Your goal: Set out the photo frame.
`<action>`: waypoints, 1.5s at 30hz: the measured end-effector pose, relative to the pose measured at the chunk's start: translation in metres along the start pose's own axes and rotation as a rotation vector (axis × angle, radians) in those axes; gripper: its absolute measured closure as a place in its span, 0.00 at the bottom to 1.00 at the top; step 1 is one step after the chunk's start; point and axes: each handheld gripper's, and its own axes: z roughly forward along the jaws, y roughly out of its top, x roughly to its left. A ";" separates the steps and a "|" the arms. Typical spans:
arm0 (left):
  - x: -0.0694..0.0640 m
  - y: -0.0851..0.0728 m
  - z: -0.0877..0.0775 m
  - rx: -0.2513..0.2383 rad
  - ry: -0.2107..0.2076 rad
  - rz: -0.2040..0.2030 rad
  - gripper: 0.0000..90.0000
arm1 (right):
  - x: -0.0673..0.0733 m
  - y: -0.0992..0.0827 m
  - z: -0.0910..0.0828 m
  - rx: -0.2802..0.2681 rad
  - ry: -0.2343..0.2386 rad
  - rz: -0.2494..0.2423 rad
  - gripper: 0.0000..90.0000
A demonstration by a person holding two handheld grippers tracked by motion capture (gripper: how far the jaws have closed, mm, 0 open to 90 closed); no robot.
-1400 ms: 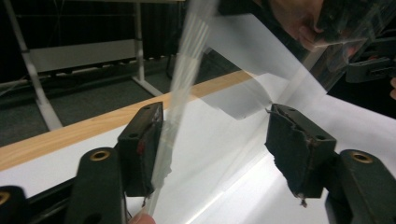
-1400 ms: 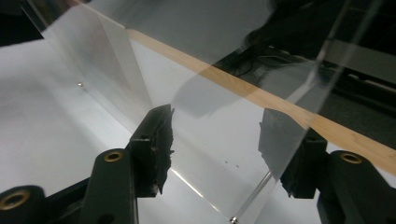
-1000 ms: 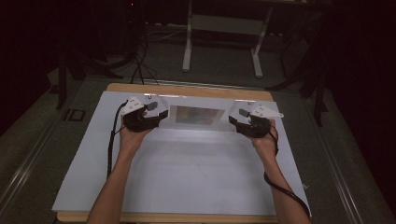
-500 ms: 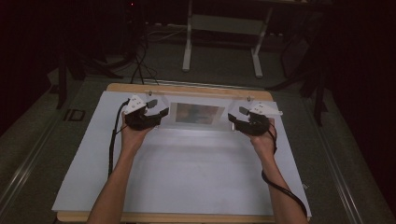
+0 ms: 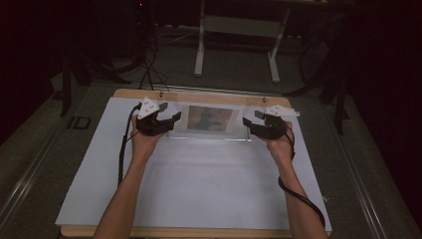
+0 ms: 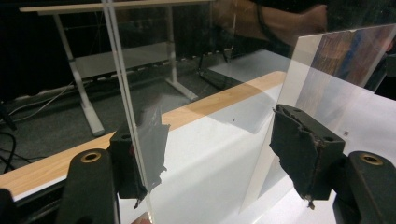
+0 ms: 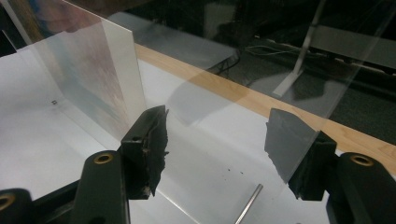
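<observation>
Two grippers flank the clear acrylic frame (image 5: 209, 122) standing at the table's (image 5: 199, 189) twelve o'clock. Left gripper (image 5: 169, 121) has just spread wider, gripping nothing; right gripper (image 5: 250, 124) gapes likewise, so the frame stands released.

overall: dim, room black past the tabletop (image 5: 199, 199)
source: light from above, falls on the white sheet only
glare: pale sheen and reflections on clear panel (image 6: 196, 70)
shadows: soft, under forearms
focus: high view soft, grainy; jaws close-up slightly blurred
</observation>
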 end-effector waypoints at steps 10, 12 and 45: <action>0.002 0.011 0.005 0.024 0.001 -0.003 0.37 | -0.007 0.006 0.001 0.017 0.010 0.037 0.42; 0.002 0.010 0.006 0.030 -0.004 -0.017 0.37 | -0.007 0.007 0.001 0.020 0.010 0.035 0.42; -0.007 0.021 -0.016 0.177 -0.060 -0.128 0.37 | 0.007 0.009 -0.028 0.078 0.062 0.149 0.46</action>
